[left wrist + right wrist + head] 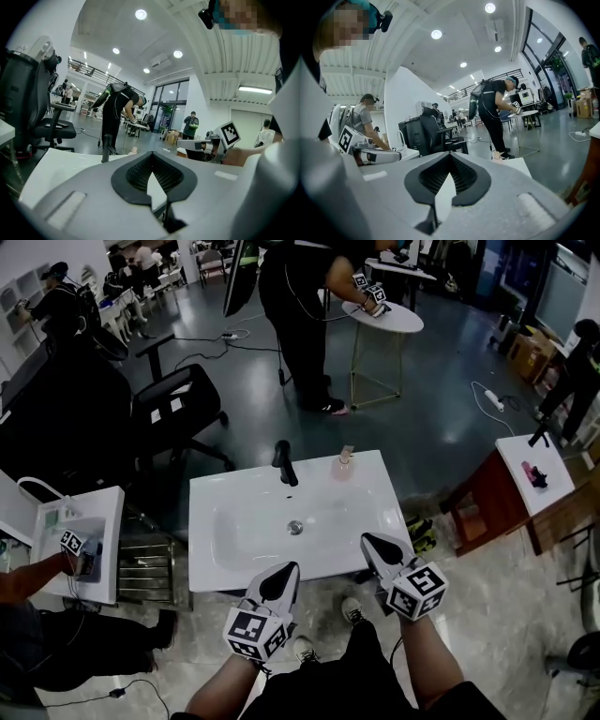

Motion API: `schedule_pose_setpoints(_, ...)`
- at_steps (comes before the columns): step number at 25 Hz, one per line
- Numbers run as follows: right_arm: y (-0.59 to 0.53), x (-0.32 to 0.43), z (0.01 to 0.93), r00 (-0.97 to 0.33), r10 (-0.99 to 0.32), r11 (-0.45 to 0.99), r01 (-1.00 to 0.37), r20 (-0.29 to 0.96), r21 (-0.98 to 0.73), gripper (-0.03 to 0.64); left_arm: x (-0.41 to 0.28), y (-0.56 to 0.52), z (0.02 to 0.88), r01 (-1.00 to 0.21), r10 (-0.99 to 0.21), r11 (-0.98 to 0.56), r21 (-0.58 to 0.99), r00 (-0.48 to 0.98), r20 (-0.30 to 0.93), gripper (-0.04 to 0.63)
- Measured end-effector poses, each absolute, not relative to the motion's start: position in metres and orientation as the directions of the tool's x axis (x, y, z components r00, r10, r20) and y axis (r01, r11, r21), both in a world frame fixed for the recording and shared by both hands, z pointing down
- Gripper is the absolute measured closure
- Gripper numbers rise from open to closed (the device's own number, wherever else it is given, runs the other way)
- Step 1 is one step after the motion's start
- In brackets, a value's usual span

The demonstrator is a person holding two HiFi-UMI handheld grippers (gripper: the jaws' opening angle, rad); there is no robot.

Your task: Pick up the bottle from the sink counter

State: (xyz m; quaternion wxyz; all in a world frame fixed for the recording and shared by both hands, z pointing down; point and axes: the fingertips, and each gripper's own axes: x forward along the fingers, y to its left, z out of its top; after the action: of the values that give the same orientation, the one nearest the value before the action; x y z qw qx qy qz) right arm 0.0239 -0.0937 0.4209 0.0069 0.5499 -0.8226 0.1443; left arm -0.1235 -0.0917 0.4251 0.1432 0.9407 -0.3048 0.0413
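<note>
Left gripper (pixel 284 576): at the near edge of the sink counter (pixel 208 495), claw closed, nothing between the jaws. Its own view confirms this, the pads meeting at the tip.

Right gripper (pixel 373 542): at the counter's near right corner, just beside the left one. Claw likewise closed and empty, pads together in its own view.

Counter: white, with a basin sunk in the middle and a drain (pixel 295 527) at the basin's centre. Neither gripper touches anything on it.

Faucet (pixel 284 463): black, upright on the back ledge, behind the basin.

Bottle (pixel 345 463): small, pale, upright on the same back ledge, right of the faucet and apart from it. It stands across the basin from both grippers, nearer the right one's side.

Beyond the counter: a black office chair (pixel 178 399) to the left, and a person in black (pixel 300 324) bent over a round white table (pixel 384 317).
</note>
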Motion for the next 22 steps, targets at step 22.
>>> schedule_pose_setpoints(22, -0.185, 0.092, 0.445, -0.529, -0.828, 0.492, -0.844, 0.184, -0.213, 0.617, -0.049, -0.143, 0.438, -0.683, -0.666, -0.691, 0.236, 0.729, 0.157, 0.592)
